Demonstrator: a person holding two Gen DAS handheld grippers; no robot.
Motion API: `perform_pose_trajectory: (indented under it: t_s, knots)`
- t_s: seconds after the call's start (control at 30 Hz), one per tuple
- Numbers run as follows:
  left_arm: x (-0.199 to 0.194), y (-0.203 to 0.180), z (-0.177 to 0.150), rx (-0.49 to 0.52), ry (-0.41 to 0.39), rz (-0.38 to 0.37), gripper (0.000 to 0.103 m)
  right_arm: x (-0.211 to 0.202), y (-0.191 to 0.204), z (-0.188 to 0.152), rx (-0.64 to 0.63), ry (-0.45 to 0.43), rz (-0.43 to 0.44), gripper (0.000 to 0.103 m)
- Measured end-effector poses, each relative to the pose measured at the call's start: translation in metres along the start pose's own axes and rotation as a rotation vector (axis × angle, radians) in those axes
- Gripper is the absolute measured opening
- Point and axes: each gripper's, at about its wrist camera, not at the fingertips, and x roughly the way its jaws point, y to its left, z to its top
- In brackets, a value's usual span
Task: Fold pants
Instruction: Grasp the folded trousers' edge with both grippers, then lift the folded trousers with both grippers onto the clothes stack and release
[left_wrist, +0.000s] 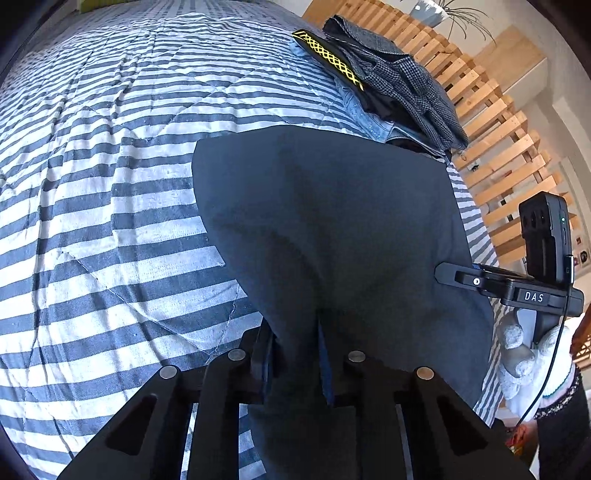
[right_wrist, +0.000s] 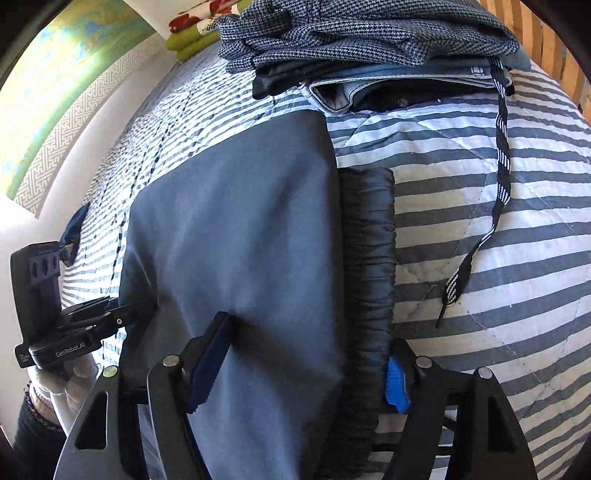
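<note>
Dark blue-grey pants (left_wrist: 332, 229) (right_wrist: 236, 229) lie spread over a striped quilt (left_wrist: 110, 184) (right_wrist: 498, 332), their gathered elastic waistband (right_wrist: 369, 258) on the right side. My left gripper (left_wrist: 293, 350) is shut on a fold of the cloth and lifts it into a tent shape. In the right wrist view it shows at the left (right_wrist: 122, 310), pinching the pants' edge. My right gripper (right_wrist: 303, 373) has its fingers wide apart, with the pants and waistband filling the gap between the blue pads (right_wrist: 397, 384). In the left wrist view it (left_wrist: 441, 271) touches the pants' right edge.
A pile of folded clothes (left_wrist: 399, 81) (right_wrist: 369, 37) sits at the quilt's far edge, just beyond the pants. A black-and-white drawstring (right_wrist: 498, 184) trails from it. Wooden slats (left_wrist: 498, 129) stand beyond the bed. Gloved hands (left_wrist: 524, 354) (right_wrist: 62, 384) hold the grippers.
</note>
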Motion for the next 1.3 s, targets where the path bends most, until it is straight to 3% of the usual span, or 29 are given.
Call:
perform_pose_trajectory:
  t_s: [0.07,0.17,0.2,0.23,0.33,0.4,0.47,0.53,0.63,0.83,1.1,1.3]
  knots:
    - [0.001,0.002,0.001,-0.023,-0.012,-0.002,0.022,-0.003,-0.005,-0.001,0.014,-0.008,0.018,0.061]
    - [0.004,0.011,0.003,-0.078,-0.028,-0.042,0.036,-0.003,-0.010,-0.003,0.020,-0.015,0.045,0.060]
    - [0.003,0.014,0.004,-0.096,-0.029,-0.055,0.036,-0.001,-0.011,-0.002,0.024,-0.016,0.049,0.061]
    - [0.004,0.014,0.006,-0.099,-0.029,-0.051,0.028,0.001,-0.012,-0.002,0.033,-0.014,0.059,0.064]
    - [0.001,0.003,0.004,-0.053,-0.049,-0.002,0.015,0.002,-0.001,-0.002,0.018,-0.028,0.016,0.061]
    - [-0.006,-0.009,0.000,-0.011,-0.074,0.003,0.014,-0.007,0.007,-0.005,-0.017,-0.065,-0.029,0.048]
    - [-0.012,-0.019,-0.001,0.020,-0.091,0.003,0.014,-0.022,0.014,-0.008,-0.042,-0.100,-0.036,0.021]
    - [-0.019,-0.030,-0.002,0.049,-0.105,0.008,0.014,-0.032,0.015,-0.009,-0.029,-0.108,-0.012,0.018]
    - [-0.025,-0.035,-0.003,0.061,-0.104,0.017,0.014,-0.034,0.026,-0.014,-0.078,-0.118,-0.055,0.017]
    - [-0.050,-0.039,-0.009,0.046,-0.146,-0.007,0.013,-0.043,0.031,-0.023,-0.058,-0.162,-0.049,0.016]
    - [-0.110,-0.083,0.005,0.145,-0.244,-0.040,0.013,-0.099,0.052,-0.026,-0.114,-0.276,-0.079,0.016]
    - [-0.146,-0.127,0.042,0.228,-0.320,-0.055,0.013,-0.157,0.056,-0.016,-0.133,-0.396,-0.117,0.015]
